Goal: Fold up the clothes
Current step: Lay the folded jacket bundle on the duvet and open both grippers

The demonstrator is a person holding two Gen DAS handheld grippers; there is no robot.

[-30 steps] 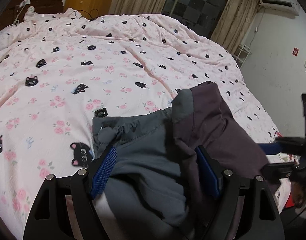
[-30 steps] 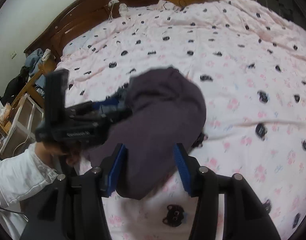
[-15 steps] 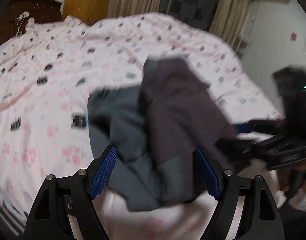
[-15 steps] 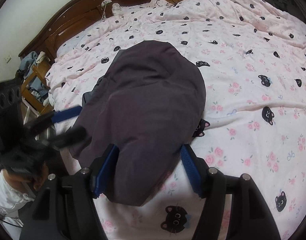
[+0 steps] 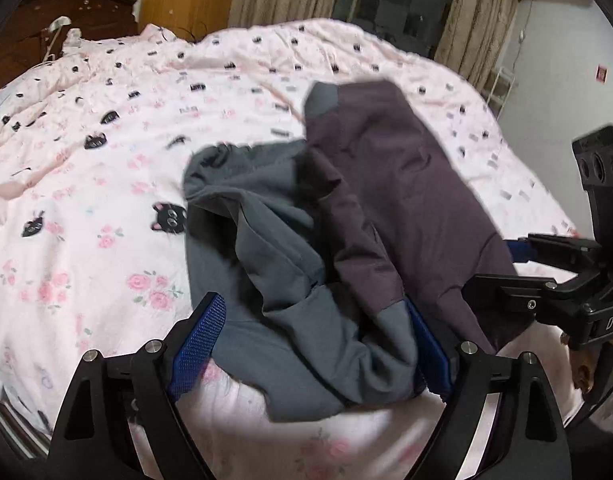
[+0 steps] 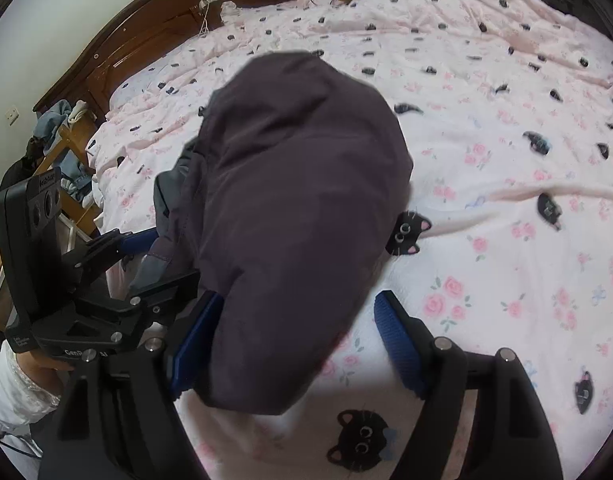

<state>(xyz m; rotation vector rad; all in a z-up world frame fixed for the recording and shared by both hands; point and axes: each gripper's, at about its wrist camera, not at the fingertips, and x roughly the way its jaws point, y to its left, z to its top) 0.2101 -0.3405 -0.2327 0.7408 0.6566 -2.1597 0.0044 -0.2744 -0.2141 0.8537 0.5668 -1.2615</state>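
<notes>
**Two claws letting go, garment now down on the bed**

Both claws are opening. A second ago each was pinched on the near hem of the garment and it hung bunched between them; now the cloth lies on the duvet and the pads have backed off.

- Left claw: jaws spreading. Grey fabric still sits between them, left pad clear of it, right pad just beside or brushing the fold, can't tell which. No grip.
- Right claw: jaws spreading too. The purple end lies between them, right pad well clear, left pad at the cloth edge. No pinch visible.

Meaning: I'd read this fold pass as released. Next step is likely a re-grip for another fold or a smoothing pass.

Garment state:
- Two-tone, dull purple body with slate-grey panels, jacket-like.
- Lies at the near edge of the bed's pink cat-print duvet, far from the wooden headboard.
- Purple half lies over the grey half, which shows on the headboard side.
- Not flat: grey side is rumpled with deep creases, purple side is domed and puffy.
- Edges don't line up, so I'd call the fold rough.
</notes>
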